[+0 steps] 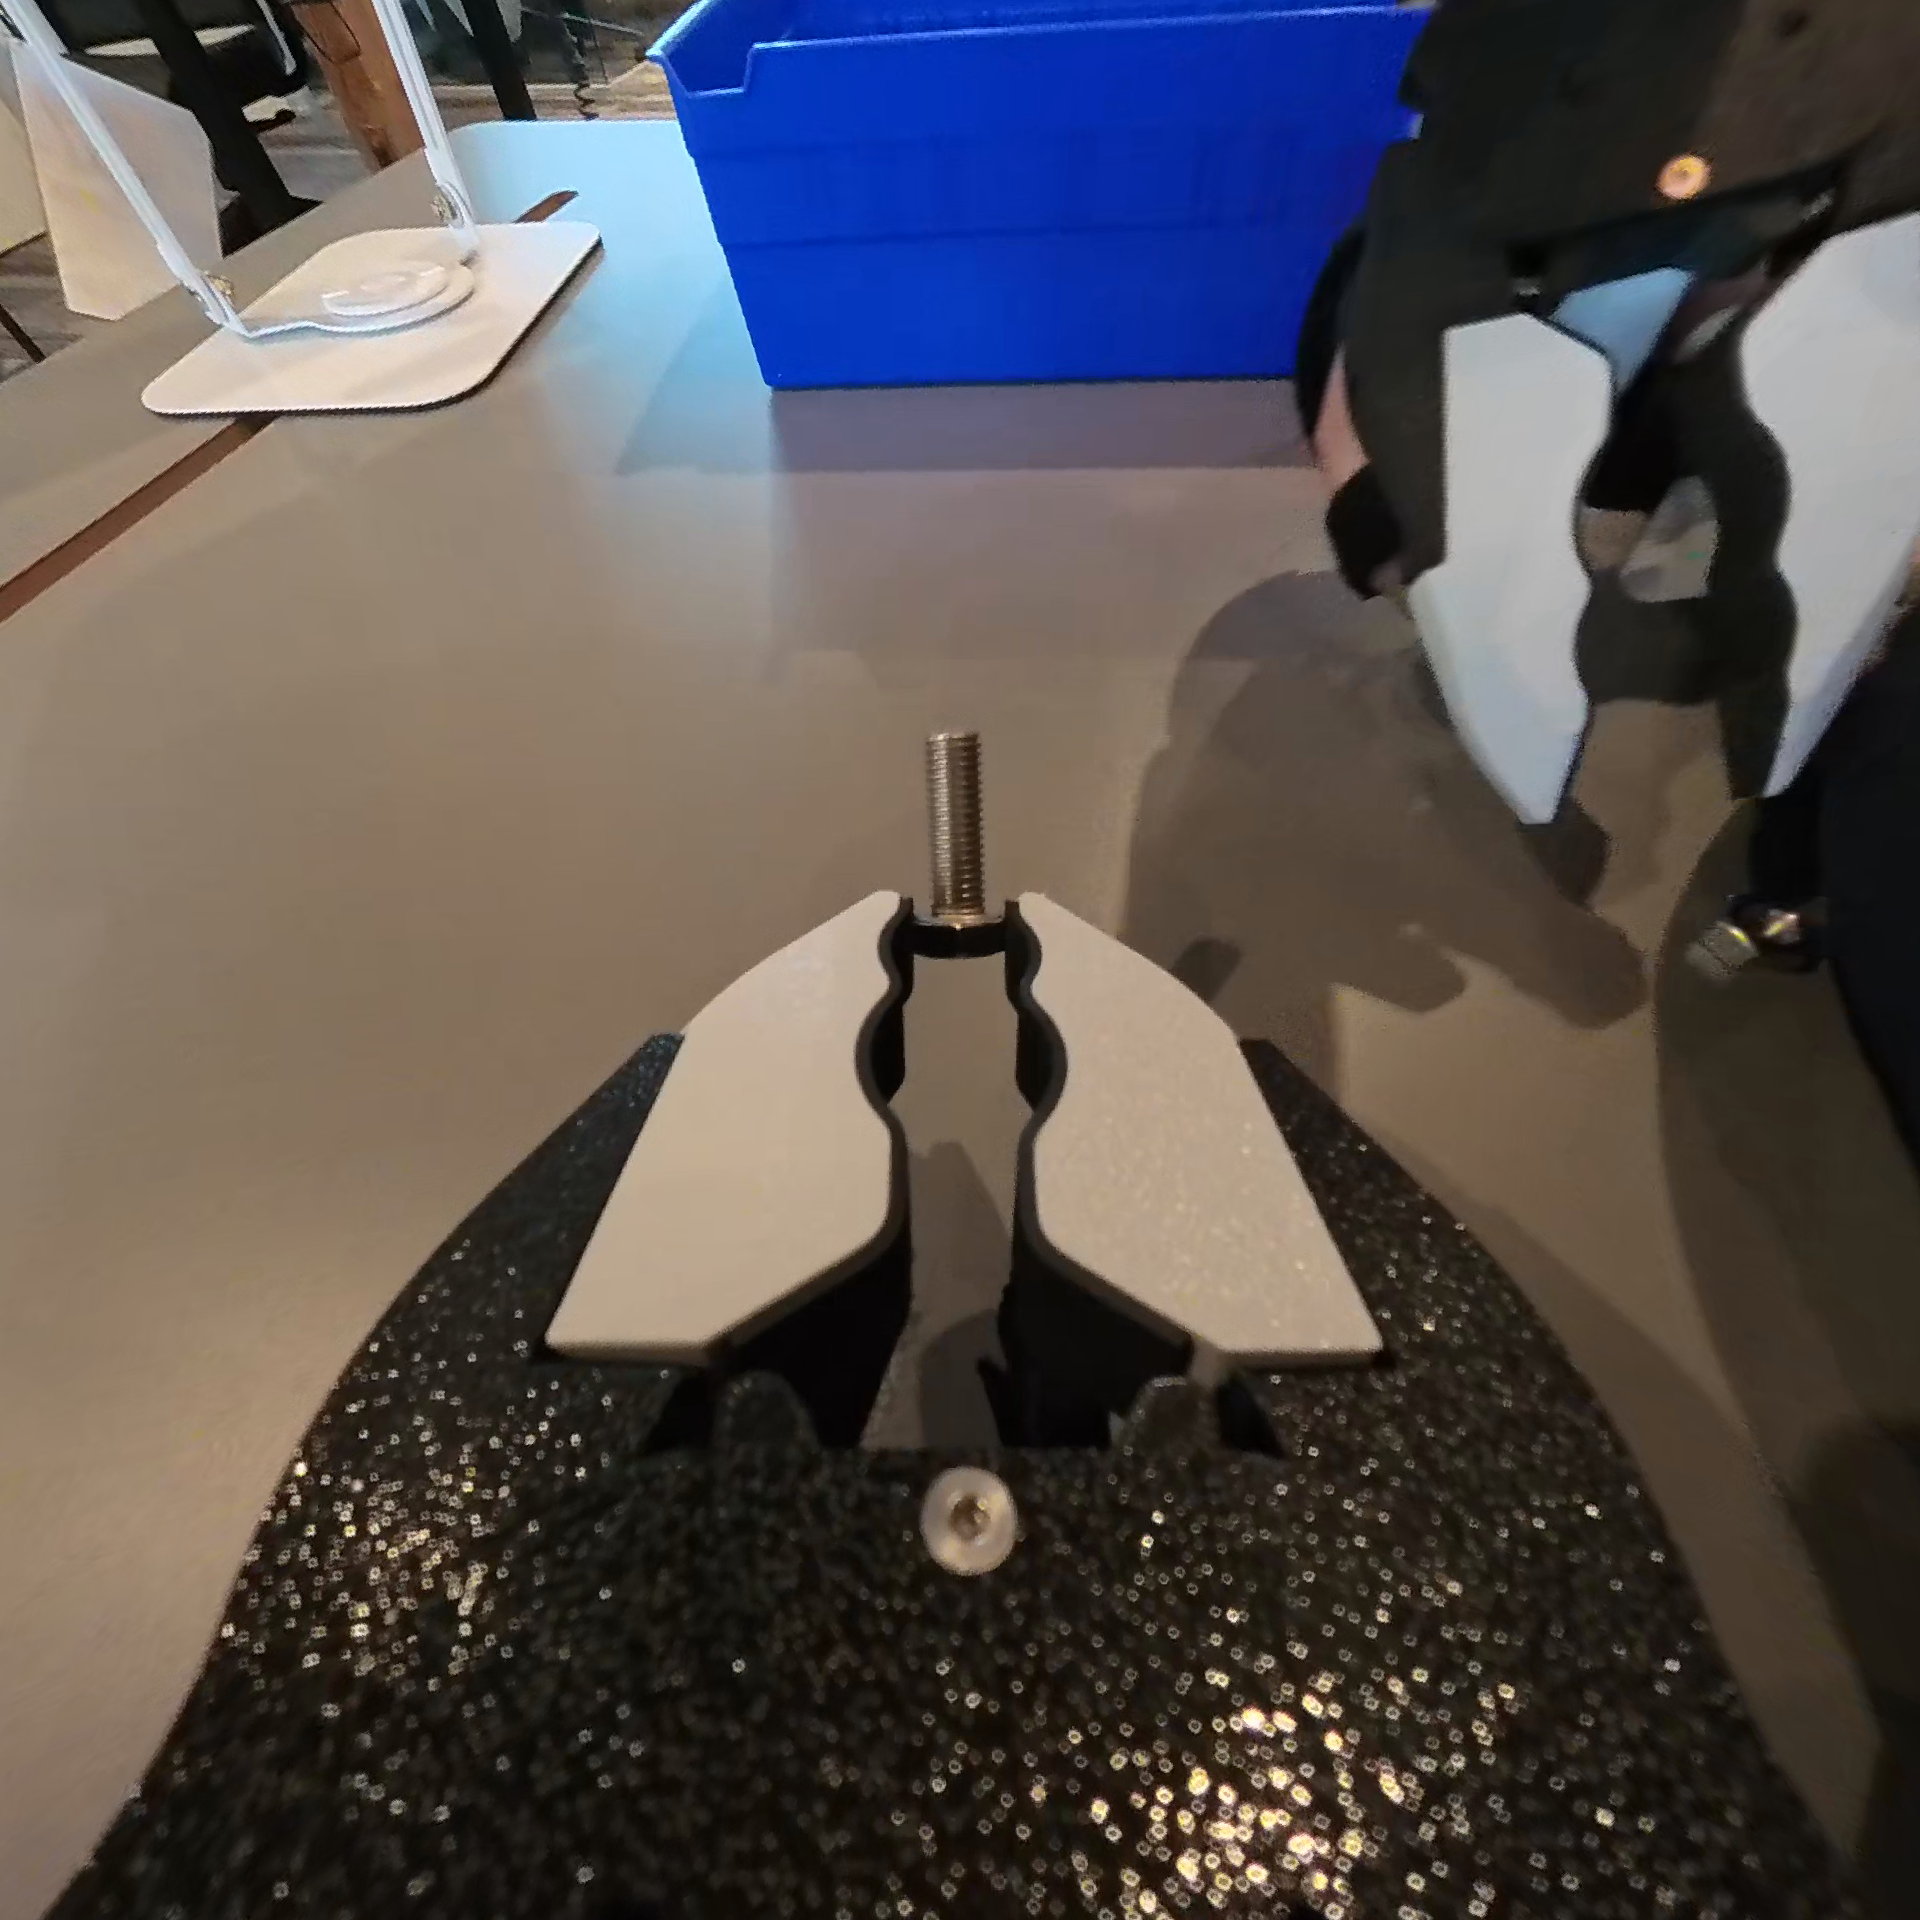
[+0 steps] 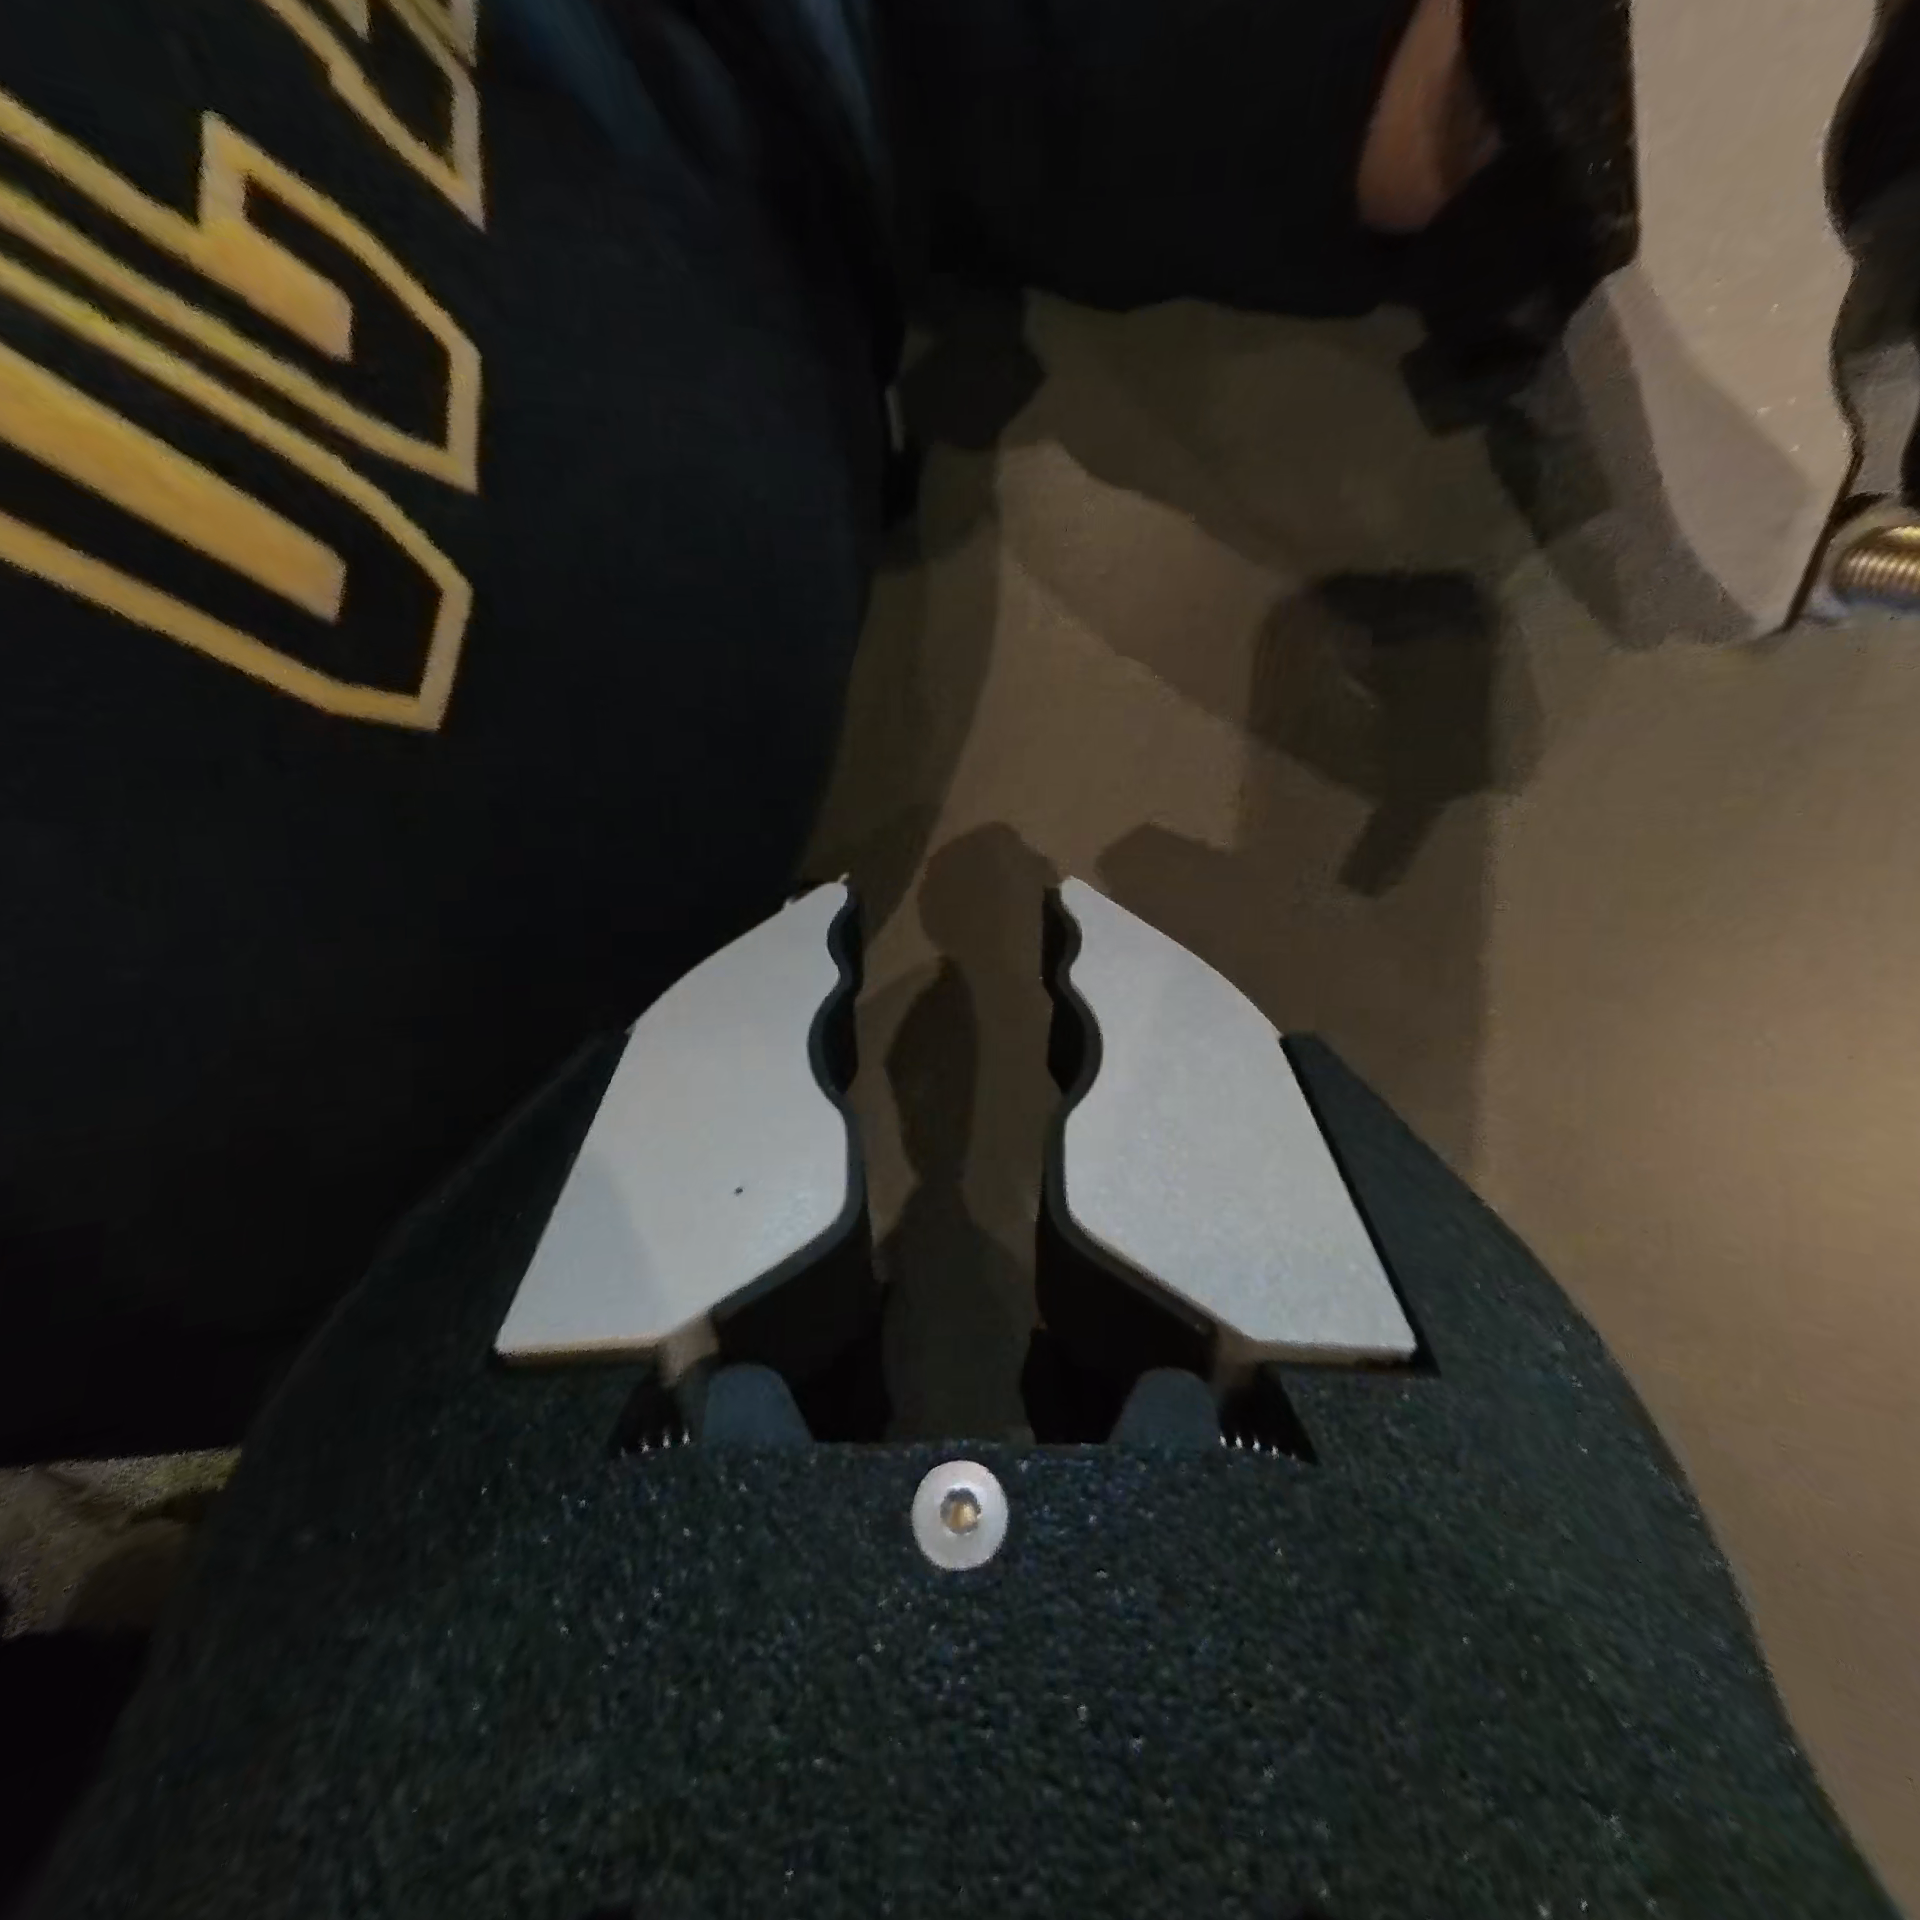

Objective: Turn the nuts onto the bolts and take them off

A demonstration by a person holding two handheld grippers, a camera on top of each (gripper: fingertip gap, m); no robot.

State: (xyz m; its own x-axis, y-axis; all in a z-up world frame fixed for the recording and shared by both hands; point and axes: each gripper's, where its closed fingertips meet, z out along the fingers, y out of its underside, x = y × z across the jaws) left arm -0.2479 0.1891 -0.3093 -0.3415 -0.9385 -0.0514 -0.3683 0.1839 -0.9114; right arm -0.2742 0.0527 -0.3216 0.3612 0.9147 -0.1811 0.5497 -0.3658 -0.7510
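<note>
At my left gripper's (image 1: 958, 921) tips: bolt (image 1: 954, 821) pinched by its head, upright | right gripper (image 2: 951, 904) spread, empty | blue bin (image 1: 1039, 197) beyond.

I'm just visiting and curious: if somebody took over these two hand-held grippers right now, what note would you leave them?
Left gripper: shut on the head of the silver threaded steel bolt, shank pointing forward over the grey table.
Right gripper: open and empty, held above the table near the person's dark sweatshirt.
A small shiny metal piece, maybe a nut, lies on the table to the right; too blurred to be sure.
Blue plastic bin stands at the back.
Done: bolt is held. Left: no nut on the bolt yet.
</note>
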